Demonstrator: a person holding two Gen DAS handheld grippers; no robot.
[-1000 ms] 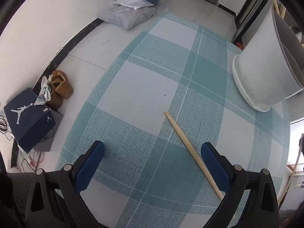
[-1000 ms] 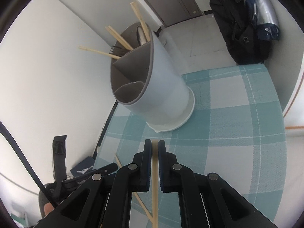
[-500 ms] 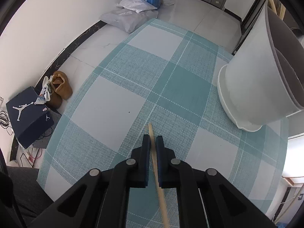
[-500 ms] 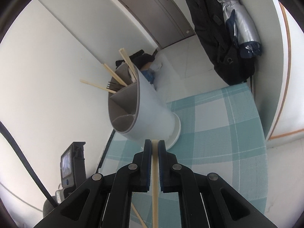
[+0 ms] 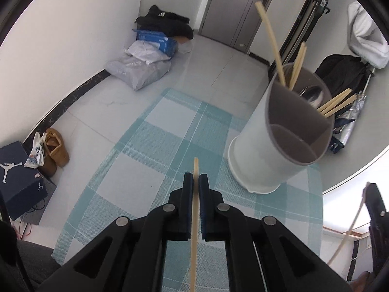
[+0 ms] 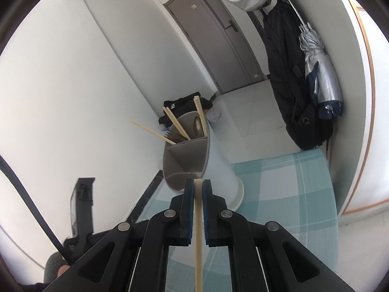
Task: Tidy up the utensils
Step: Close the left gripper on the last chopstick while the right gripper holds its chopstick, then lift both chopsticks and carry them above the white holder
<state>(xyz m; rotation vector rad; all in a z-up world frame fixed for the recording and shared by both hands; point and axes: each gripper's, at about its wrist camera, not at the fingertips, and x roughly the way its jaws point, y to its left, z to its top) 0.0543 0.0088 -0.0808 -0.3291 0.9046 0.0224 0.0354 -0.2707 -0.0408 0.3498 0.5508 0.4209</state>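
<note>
While each gripper is clamped on a single chopstick, both sticks are lifted clear of the checked mat (image 5: 155, 168) on the bench. The left gripper (image 5: 196, 182) pinches its chopstick (image 5: 194, 231) near the forward end, so only a short tip shows past the pads while the long part runs back under the camera. The right gripper (image 6: 198, 189) holds its chopstick (image 6: 198, 238) almost at the tip, flush with the pads. The holder (image 5: 279, 146) stands tilted in both views, near and ahead of the grippers; its far compartment already carries several chopsticks (image 5: 269, 39) and a spoon (image 5: 312, 92), and the two nearer compartments look bare.

A chopstick judges as very light, stiff, thin and rather smooth, so it will not bend, but it may pivot or slide between flat pads. Held so near one end, the long free part could swing. A hold nearer the middle would steady it, yet an end hold leaves the length free to drop into the compartment. The holder looks light and tall, so a sideways knock might tip it
</note>
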